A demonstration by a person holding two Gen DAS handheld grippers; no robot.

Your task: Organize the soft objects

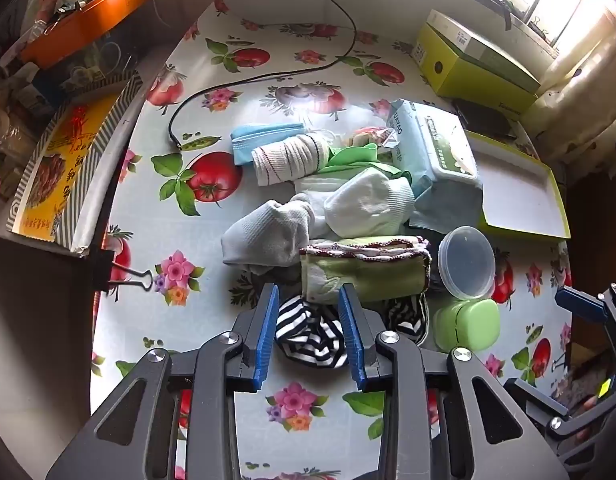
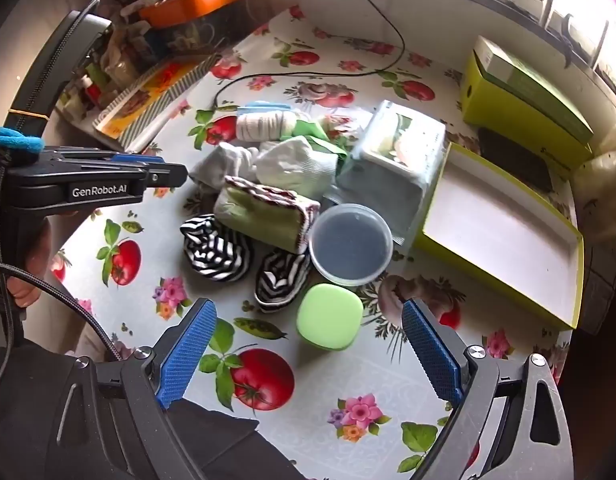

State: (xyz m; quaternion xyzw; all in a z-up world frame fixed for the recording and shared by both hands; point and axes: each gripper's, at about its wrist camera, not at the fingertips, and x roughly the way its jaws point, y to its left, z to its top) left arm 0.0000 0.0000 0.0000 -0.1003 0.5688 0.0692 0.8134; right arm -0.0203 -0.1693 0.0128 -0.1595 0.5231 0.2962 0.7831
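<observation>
The left gripper (image 1: pixel 311 330) points steeply down over a black-and-white striped sock (image 1: pixel 309 338); its jaws stand part open with the sock between the blue pads, apparently not yet pinched, though I cannot tell for sure. In the right wrist view this sock (image 2: pixel 216 250) lies at about 9 o'clock from the clear round tub (image 2: pixel 351 243), at the near edge of the heap of soft things. The right gripper (image 2: pixel 308 354) hangs wide open and empty above the green lidded box (image 2: pixel 329 316). To do the step well, I judge the left gripper should drop straight down, gather the bunched cloth alone, clear of the green trimmed cloth (image 1: pixel 363 270) at its 12 o'clock, and close firmly. The empty tray (image 2: pixel 503 236), at 3 o'clock of the heap, looks a likely home.
</observation>
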